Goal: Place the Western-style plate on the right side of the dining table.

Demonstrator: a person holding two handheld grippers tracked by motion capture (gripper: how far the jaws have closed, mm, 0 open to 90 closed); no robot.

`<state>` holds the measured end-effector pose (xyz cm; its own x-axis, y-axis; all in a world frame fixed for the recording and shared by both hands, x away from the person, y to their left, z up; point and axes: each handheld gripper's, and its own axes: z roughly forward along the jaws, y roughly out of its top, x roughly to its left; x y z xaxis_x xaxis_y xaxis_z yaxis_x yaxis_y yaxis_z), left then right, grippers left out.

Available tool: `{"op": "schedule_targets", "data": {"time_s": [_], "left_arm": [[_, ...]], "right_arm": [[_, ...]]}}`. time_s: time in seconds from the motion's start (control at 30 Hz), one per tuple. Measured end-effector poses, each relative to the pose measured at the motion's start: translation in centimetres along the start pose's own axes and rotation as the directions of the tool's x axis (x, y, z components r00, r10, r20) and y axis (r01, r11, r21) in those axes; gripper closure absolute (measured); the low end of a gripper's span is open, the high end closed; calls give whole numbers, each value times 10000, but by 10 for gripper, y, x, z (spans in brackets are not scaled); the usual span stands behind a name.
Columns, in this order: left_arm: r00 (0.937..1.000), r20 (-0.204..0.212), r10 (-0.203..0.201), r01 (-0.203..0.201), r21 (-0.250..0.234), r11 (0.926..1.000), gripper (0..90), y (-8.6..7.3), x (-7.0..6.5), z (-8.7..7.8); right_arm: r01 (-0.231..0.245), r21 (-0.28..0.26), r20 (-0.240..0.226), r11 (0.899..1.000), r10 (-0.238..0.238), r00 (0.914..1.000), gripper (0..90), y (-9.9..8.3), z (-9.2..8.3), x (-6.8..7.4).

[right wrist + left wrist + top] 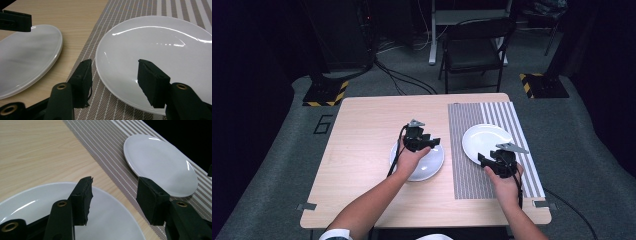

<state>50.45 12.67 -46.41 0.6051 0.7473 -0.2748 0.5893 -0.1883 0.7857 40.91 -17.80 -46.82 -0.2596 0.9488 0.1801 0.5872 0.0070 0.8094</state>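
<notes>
High view overhead, facing forward; claw views close, low; all share plates (486, 141).

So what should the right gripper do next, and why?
Probably ease down and close on the near rim of the plate on the mat. The right gripper has open jaws straddling that rim, not yet pressing on it, and the striped mat lies beneath.

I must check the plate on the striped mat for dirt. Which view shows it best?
The right gripper view: the plate on the mat is near and large there, though cut off at the right edge. The left gripper view shows it whole but farther off; the high view shows it small.
</notes>
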Motion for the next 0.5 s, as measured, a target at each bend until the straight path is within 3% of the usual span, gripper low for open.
{"op": "schedule_targets", "data": {"time_s": [0.5], "left_arm": [[9977,-645,-206,192,-225,9996,459,-18,26,-40]], "right_arm": [[666,56,-907,9978,-658,9937,443,0,0,26]]}}
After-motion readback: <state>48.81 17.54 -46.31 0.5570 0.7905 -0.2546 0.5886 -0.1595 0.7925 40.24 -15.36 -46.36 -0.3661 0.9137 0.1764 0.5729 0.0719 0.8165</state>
